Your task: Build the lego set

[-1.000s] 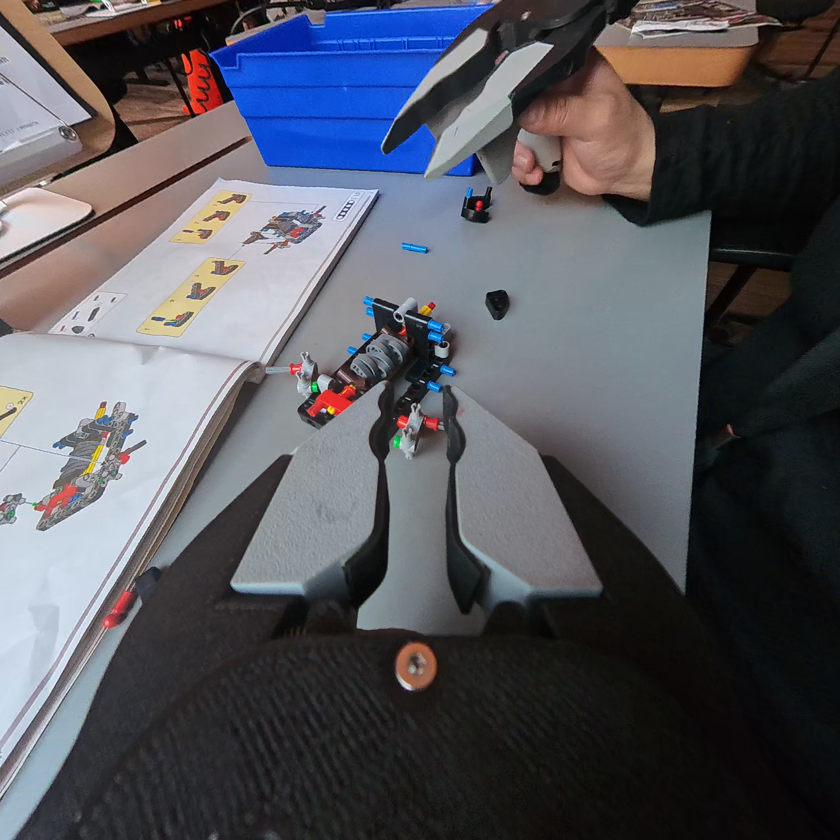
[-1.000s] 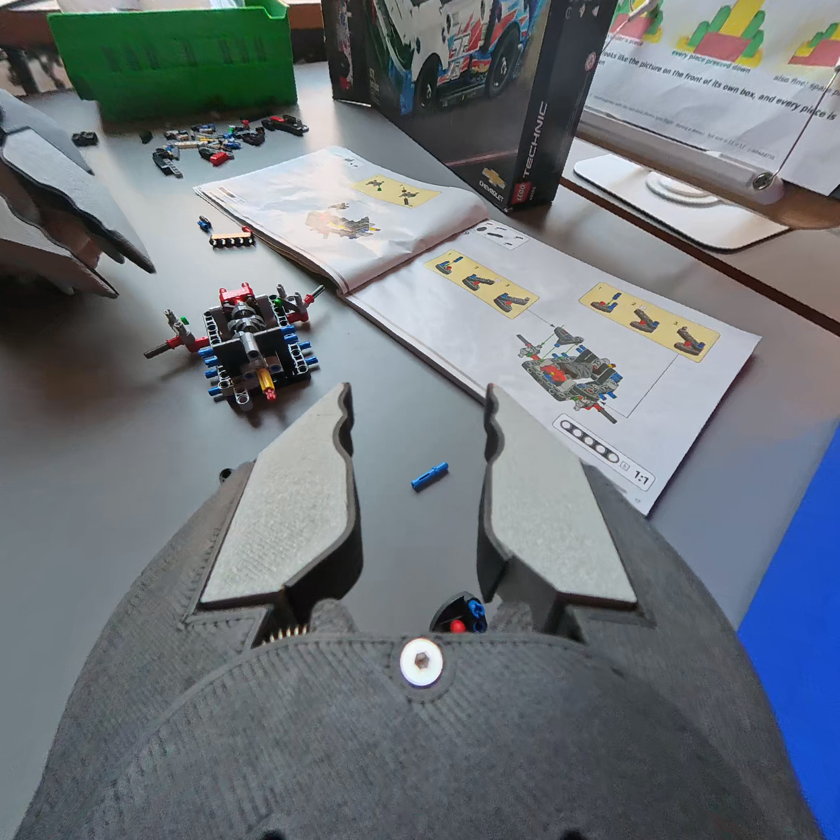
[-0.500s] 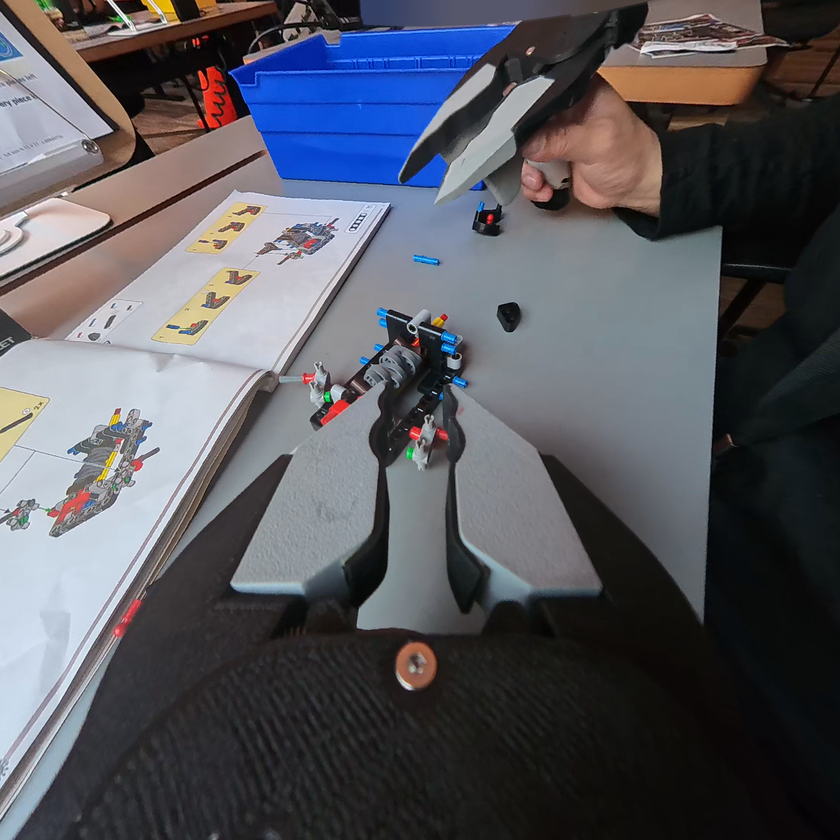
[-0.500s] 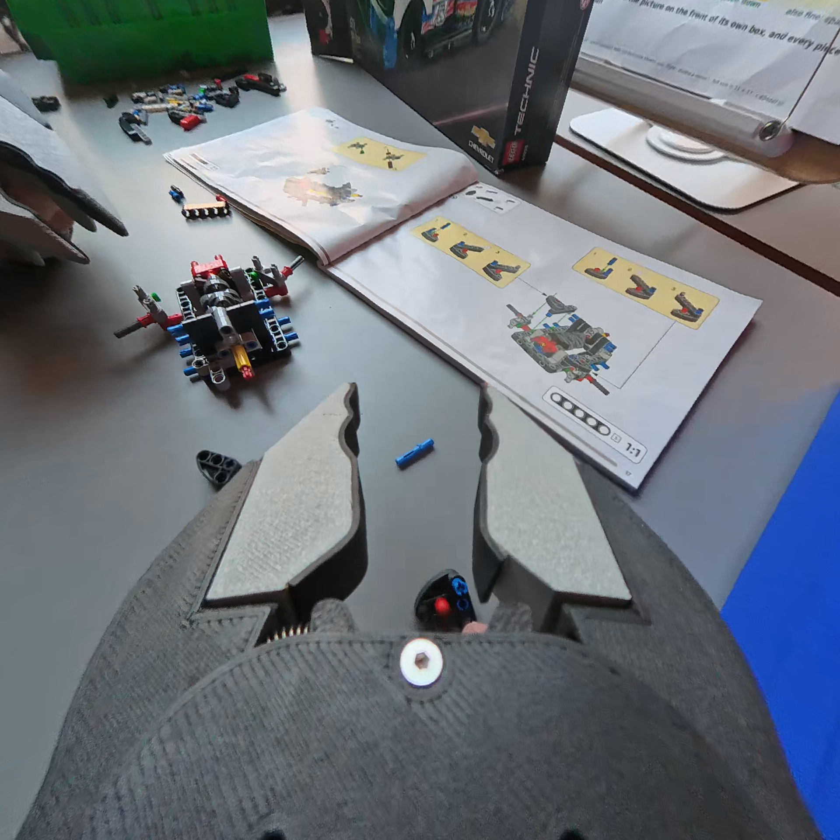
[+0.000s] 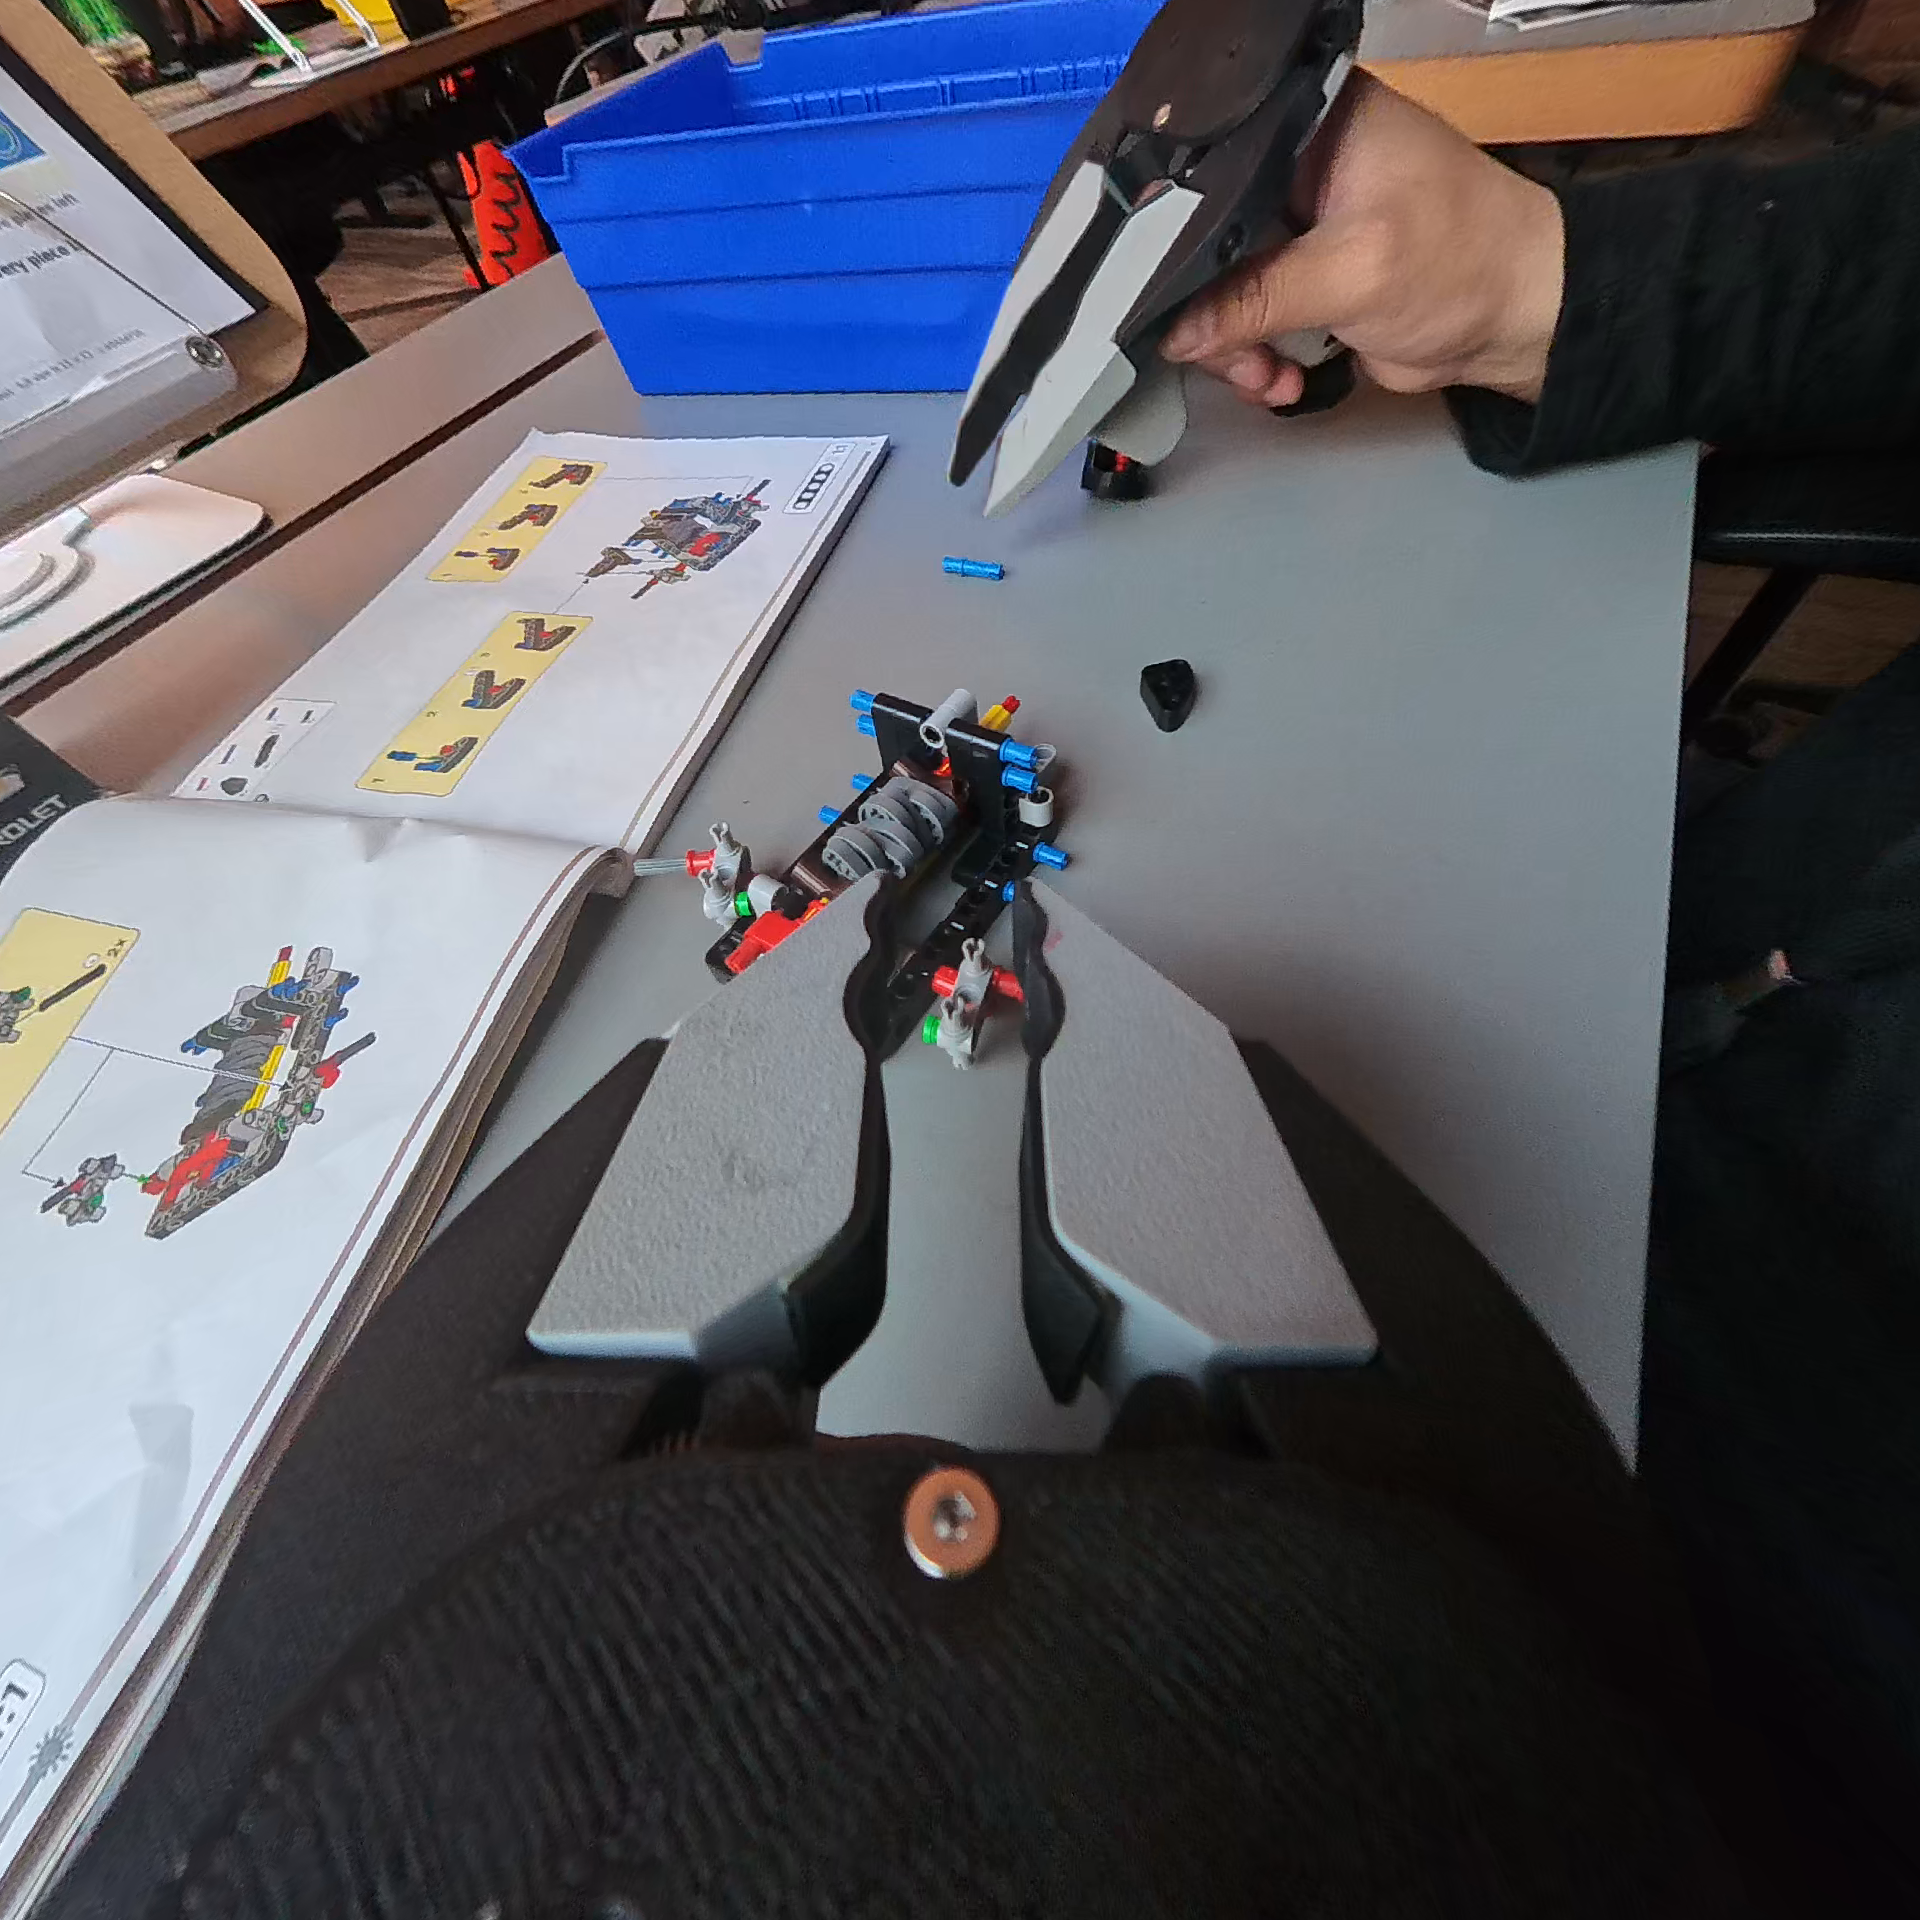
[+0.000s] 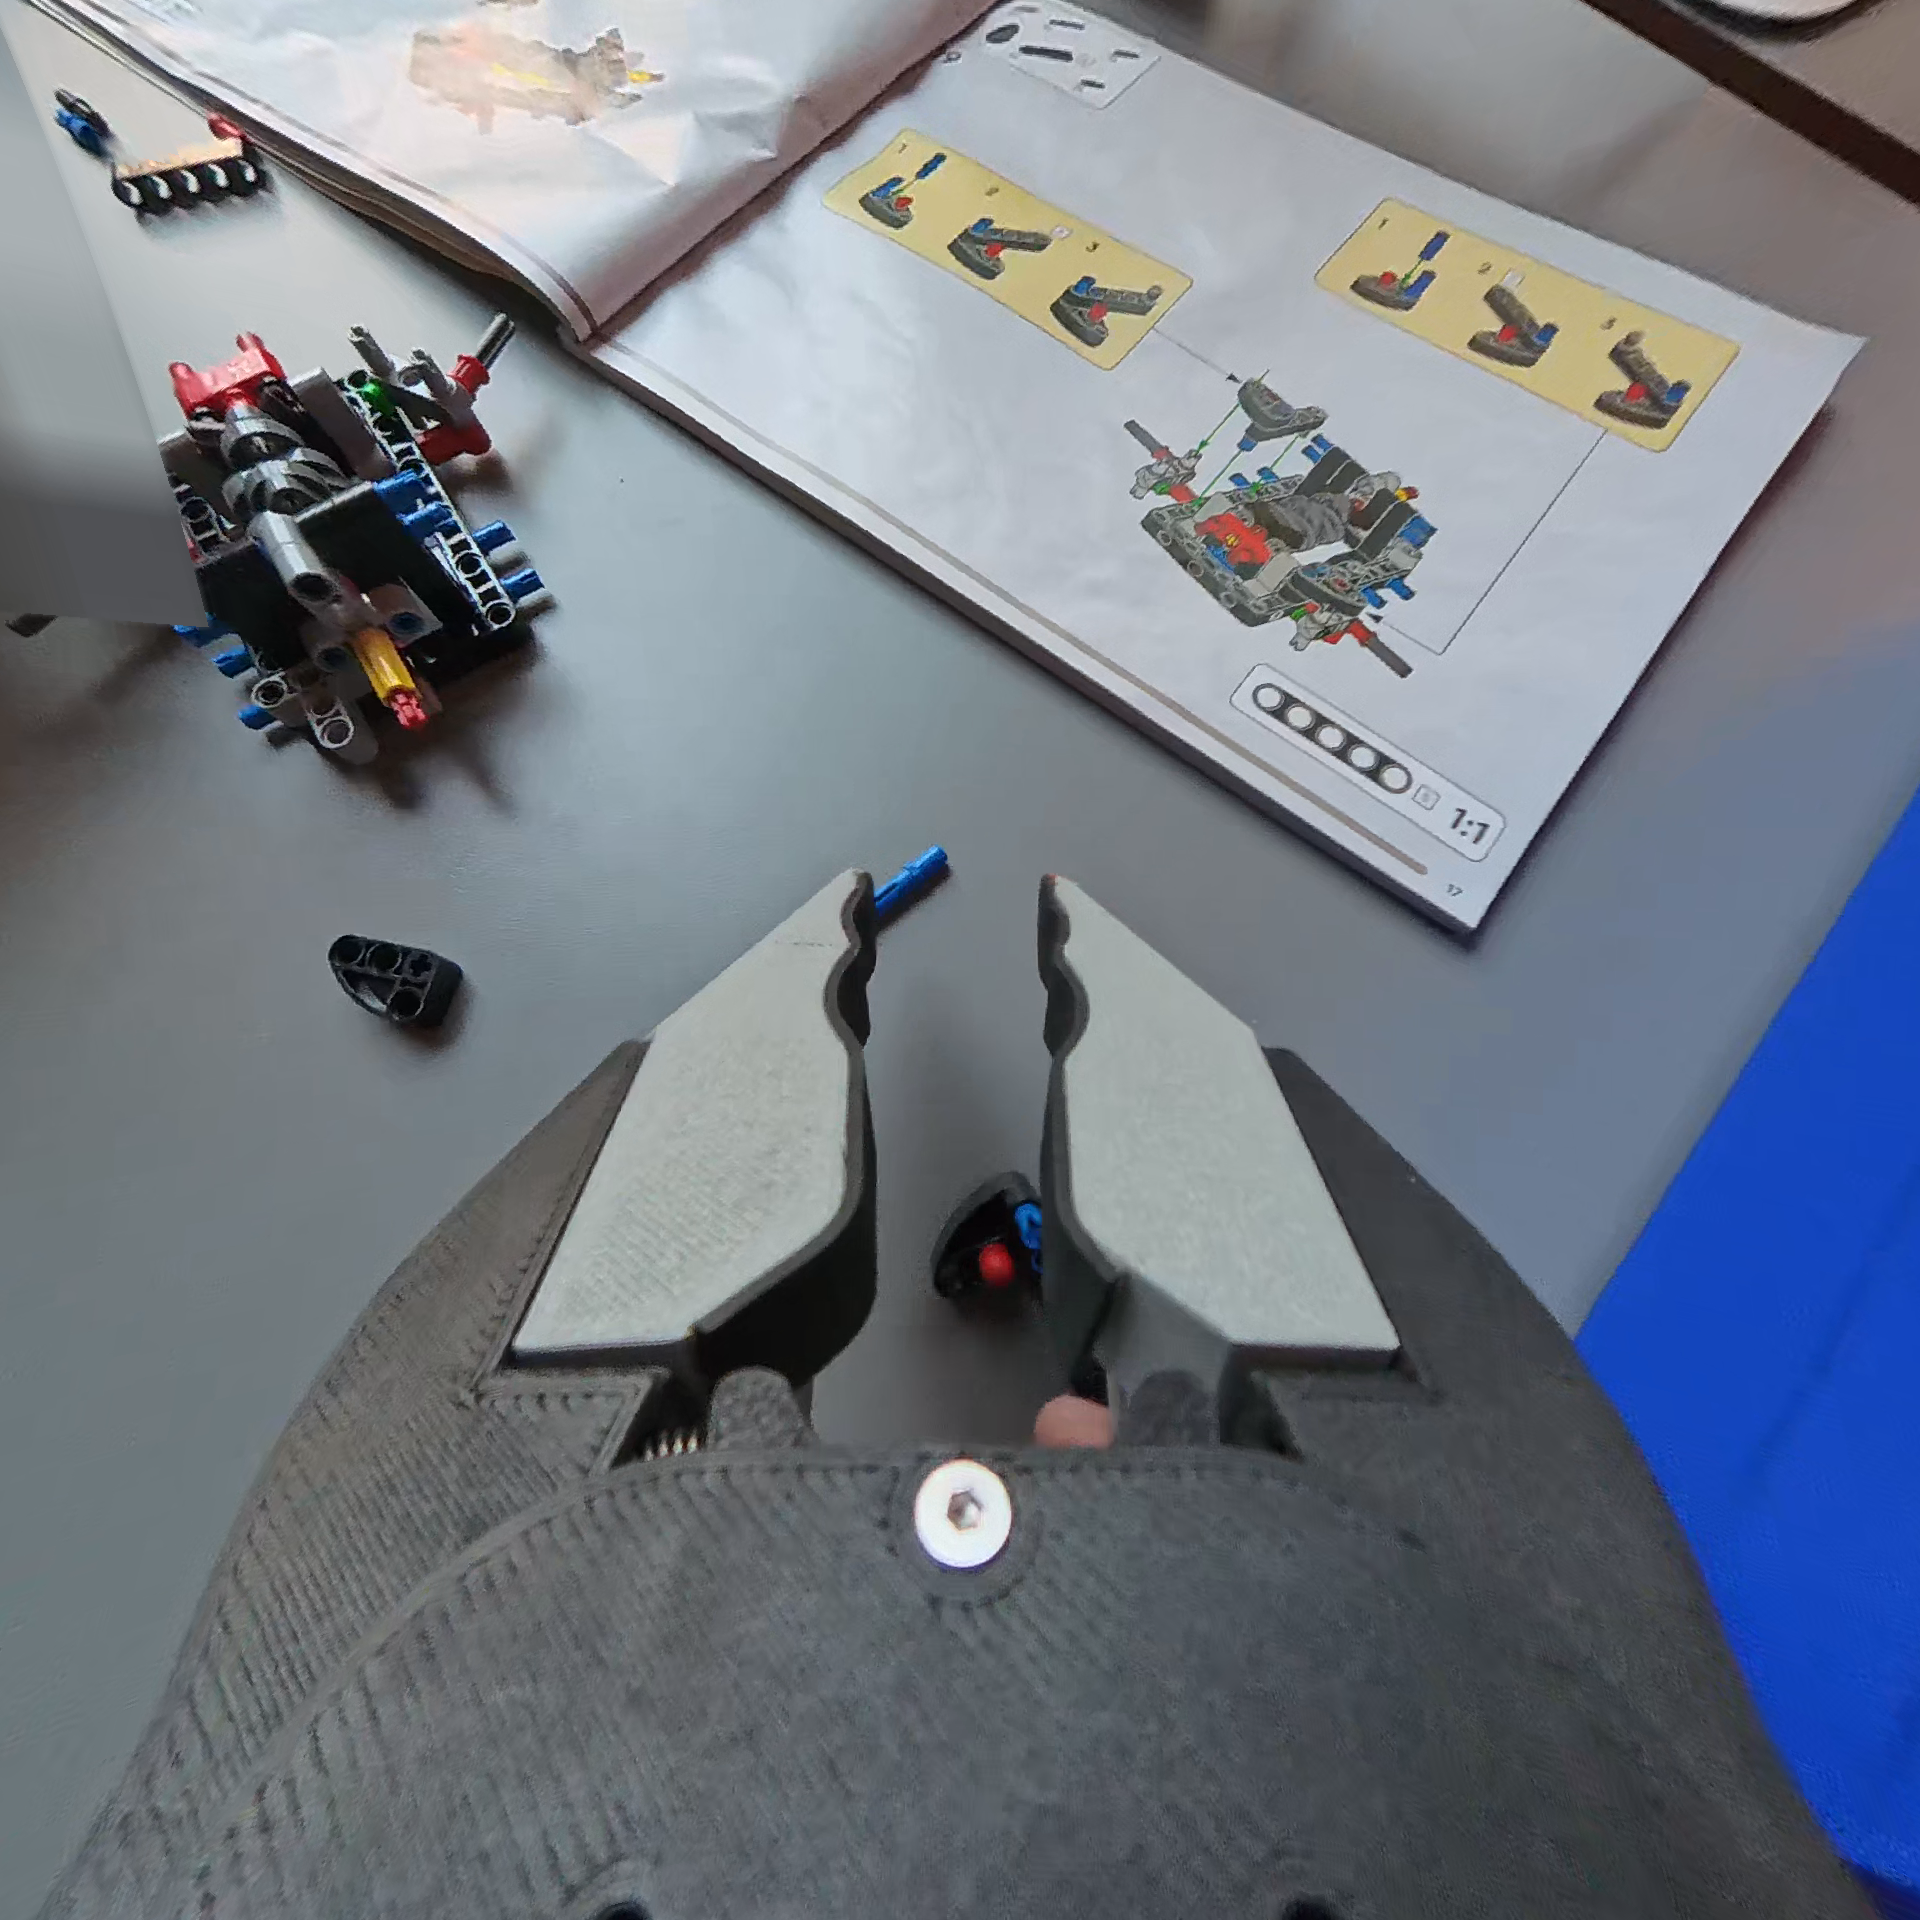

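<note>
The partly built lego assembly (image 5: 925, 821), black with grey gears and blue, red and yellow pins, lies on the grey table (image 5: 1351, 935). My left gripper (image 5: 945, 925) is open, and its fingertips flank the assembly's near end without clearly touching it. My right gripper (image 6: 956, 899) is open and empty, low over the table. A loose blue pin (image 6: 909, 868) lies just off its left fingertip. A small black piece with red and blue pins (image 6: 987, 1242) lies on the table beneath its fingers. The right gripper also shows in the left wrist view (image 5: 997, 488), just above the blue pin (image 5: 971, 567).
An open instruction booklet (image 5: 520, 644) lies left of the assembly and shows in the right wrist view (image 6: 1143, 364). A black triangular piece (image 6: 395, 977) lies loose nearby. A blue bin (image 5: 831, 208) stands at the back. A black holed beam (image 6: 182, 182) lies beyond the assembly. One gripper's finger ends stand about 20 centimetres off the other's.
My right gripper has dropped and moved forward to the blue pin, and its jaws have narrowed. My left gripper has edged forward around the assembly's near end.
</note>
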`<state>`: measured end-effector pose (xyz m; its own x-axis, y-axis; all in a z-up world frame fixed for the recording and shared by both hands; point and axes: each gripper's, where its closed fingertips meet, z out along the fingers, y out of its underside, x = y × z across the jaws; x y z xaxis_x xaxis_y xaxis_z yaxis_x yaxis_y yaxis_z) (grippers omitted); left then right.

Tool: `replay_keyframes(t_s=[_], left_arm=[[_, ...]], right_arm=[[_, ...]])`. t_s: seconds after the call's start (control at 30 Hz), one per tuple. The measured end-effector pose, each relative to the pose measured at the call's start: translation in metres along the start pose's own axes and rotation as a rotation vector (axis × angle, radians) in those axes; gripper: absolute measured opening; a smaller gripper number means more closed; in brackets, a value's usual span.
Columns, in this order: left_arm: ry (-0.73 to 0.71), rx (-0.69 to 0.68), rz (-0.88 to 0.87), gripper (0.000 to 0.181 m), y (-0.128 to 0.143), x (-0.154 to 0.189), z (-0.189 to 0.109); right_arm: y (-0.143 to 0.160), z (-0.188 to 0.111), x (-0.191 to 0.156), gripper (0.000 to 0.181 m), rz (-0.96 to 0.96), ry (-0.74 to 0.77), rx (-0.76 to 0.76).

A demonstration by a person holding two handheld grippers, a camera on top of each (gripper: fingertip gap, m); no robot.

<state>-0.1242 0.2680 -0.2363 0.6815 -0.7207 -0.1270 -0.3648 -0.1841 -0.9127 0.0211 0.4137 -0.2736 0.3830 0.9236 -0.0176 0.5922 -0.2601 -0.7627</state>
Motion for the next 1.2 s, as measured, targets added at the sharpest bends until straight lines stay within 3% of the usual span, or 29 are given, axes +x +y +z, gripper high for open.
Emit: replay_keyframes(t_s=[0.27, 0.43, 0.57, 0.8, 0.9, 1.07, 1.2], left_arm=[[0.04, -0.051, 0.071, 0.018, 0.003, 0.022, 0.009], [0.009, -0.078, 0.14, 0.016, 0.006, 0.025, 0.012], [0.019, -0.057, 0.115, 0.015, 0.001, 0.031, 0.013], [-0.015, -0.01, -0.051, 0.006, -0.017, 0.028, 0.022], [-0.102, -0.039, 0.02, 0.01, -0.022, 0.02, 0.027], [-0.144, 0.017, 0.104, 0.025, -0.048, 0.024, 0.044], [-0.189, 0.05, 0.191, 0.033, -0.062, 0.021, 0.058]], right_arm=[[0.009, 0.018, -0.014, 0.024, 0.022, -0.056, -0.102], [0.01, 0.019, -0.014, 0.0, -0.032, -0.028, -0.109], [0.01, 0.017, -0.018, 0.0, -0.066, -0.027, -0.11], [-0.037, -0.013, -0.061, 0.0, -0.277, -0.079, 0.19], [-0.055, -0.027, -0.077, 0.0, -0.293, -0.115, 0.337], [-0.075, -0.041, -0.108, 0.0, -0.097, -0.366, 0.486], [-0.08, -0.041, -0.124, 0.0, 0.091, -0.561, 0.505]])
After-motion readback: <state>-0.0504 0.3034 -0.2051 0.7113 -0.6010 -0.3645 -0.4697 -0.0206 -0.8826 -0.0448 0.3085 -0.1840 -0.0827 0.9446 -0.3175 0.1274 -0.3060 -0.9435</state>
